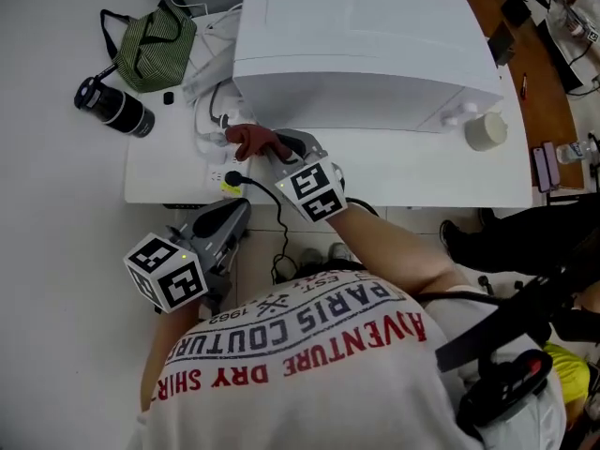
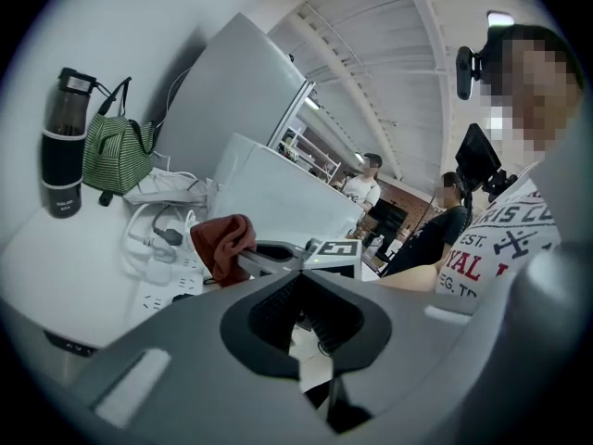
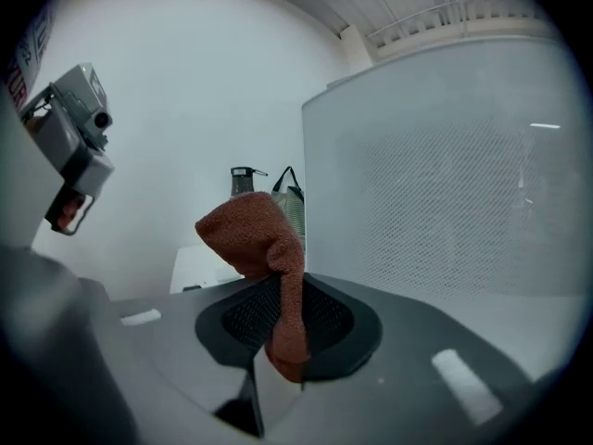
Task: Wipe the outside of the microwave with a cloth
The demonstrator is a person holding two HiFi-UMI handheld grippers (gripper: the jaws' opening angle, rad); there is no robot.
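The white microwave (image 1: 361, 50) stands on a white table (image 1: 422, 181); its mesh-patterned side (image 3: 445, 184) fills the right of the right gripper view. My right gripper (image 1: 272, 148) is at the microwave's front left corner, shut on a reddish-brown cloth (image 1: 249, 140) that bunches up above the jaws (image 3: 252, 235). The left gripper view shows the same cloth (image 2: 220, 244) and right gripper (image 2: 278, 258) from the side. My left gripper (image 1: 239, 209) hangs lower, off the table's front edge, its jaws shut (image 2: 301, 276) with nothing between them.
A green striped bag (image 1: 155, 45) and a black bottle (image 1: 117, 106) lie at the table's left. A power strip with white cables (image 1: 214, 125) sits beside the microwave. A beige round object (image 1: 486, 131) rests at the front right. People stand in the background (image 2: 366, 188).
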